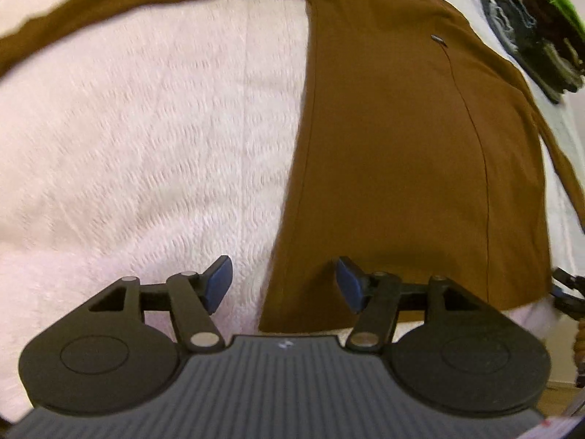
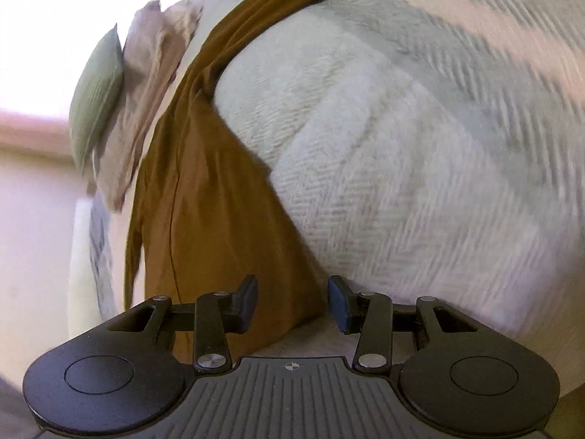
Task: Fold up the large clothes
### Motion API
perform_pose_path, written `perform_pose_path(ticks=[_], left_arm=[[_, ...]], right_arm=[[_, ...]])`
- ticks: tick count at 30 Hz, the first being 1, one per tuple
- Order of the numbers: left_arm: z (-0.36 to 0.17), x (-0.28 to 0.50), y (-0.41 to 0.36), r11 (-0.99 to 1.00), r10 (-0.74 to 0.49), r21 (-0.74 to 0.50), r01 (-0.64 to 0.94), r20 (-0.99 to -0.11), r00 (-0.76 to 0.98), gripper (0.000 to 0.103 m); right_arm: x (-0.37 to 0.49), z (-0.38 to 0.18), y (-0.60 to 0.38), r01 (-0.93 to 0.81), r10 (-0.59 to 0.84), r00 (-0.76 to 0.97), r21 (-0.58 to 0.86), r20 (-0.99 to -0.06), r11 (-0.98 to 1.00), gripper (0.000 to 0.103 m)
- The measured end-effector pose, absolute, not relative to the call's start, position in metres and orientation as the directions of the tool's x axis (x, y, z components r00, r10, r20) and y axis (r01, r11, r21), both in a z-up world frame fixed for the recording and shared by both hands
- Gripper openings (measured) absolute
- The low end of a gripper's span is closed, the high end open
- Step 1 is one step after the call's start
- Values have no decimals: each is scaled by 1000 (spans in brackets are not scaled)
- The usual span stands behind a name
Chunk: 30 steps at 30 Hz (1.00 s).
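A brown long-sleeved garment [image 1: 395,153] lies spread flat on a pale blanket [image 1: 146,139], with one sleeve stretching across the top of the left wrist view. My left gripper [image 1: 283,285] hovers open above the garment's lower left corner, nothing between its blue pads. In the right wrist view the same brown garment [image 2: 212,212] runs from the bottom centre up to the top, lying on a pale herringbone blanket [image 2: 420,153]. My right gripper [image 2: 292,303] stands open just over the garment's near edge, with cloth showing in the gap but untouched by the pads.
A stack of folded dark and green clothes [image 1: 537,33] sits at the far right in the left wrist view. A green cushion [image 2: 97,98] and a beige pillow [image 2: 146,102] lie at the bed's left side in the right wrist view.
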<state>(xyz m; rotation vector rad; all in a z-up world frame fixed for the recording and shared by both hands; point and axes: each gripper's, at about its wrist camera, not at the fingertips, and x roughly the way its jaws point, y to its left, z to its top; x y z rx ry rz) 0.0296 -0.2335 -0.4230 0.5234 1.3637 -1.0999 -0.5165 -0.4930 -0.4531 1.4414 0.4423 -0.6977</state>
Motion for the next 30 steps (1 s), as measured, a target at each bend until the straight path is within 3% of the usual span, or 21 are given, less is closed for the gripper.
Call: perform_pose_path(ticks=[1, 2, 3, 4, 10, 13, 19, 23, 25, 27, 30], left_arm=[[-428, 32, -231, 441, -325, -313, 841, -929, -176, 56], [-432, 34, -229, 430, -334, -330, 841, -923, -191, 43], [-433, 34, -230, 410, -341, -333, 849, -920, -196, 28], [-434, 37, -228, 387, -353, -354, 851, -910, -218, 2], [-396, 76, -196, 301, -493, -552, 778, -788, -368, 2], [-388, 91, -190, 293, -487, -518, 804, -804, -341, 2], [-428, 81, -197, 280, -371, -395, 875, -885, -281, 3], [-432, 72, -195, 293, -335, -318, 902, -918, -214, 12], [-415, 71, -192, 308, -314, -224, 924, -941, -124, 17], [-391, 65, -188, 291, -324, -114, 950, -946, -14, 18], [-364, 45, -192, 280, -417, -58, 958, -906, 67, 20]], right_arm=[[-518, -452, -493, 661, -180, 733, 749, -656, -35, 38], [-513, -452, -487, 666, -195, 723, 744, -662, -53, 18], [-506, -451, -491, 674, -198, 715, 736, -671, -61, 3], [-502, -448, -484, 688, -214, 698, 723, -683, -64, 3], [-495, -379, -434, 644, -360, 706, 764, -610, -31, 2], [-489, -371, -409, 675, -350, 679, 736, -646, -50, 2], [-486, -413, -391, 758, -337, 545, 623, -767, -192, 2], [-470, -406, -404, 870, -251, 433, 475, -865, -135, 4], [-451, -383, -408, 953, -242, 288, 302, -926, -22, 23], [-426, -351, -407, 988, -358, 131, 93, -925, 122, 36], [-393, -332, -405, 956, -465, 204, 74, -861, 283, 42]])
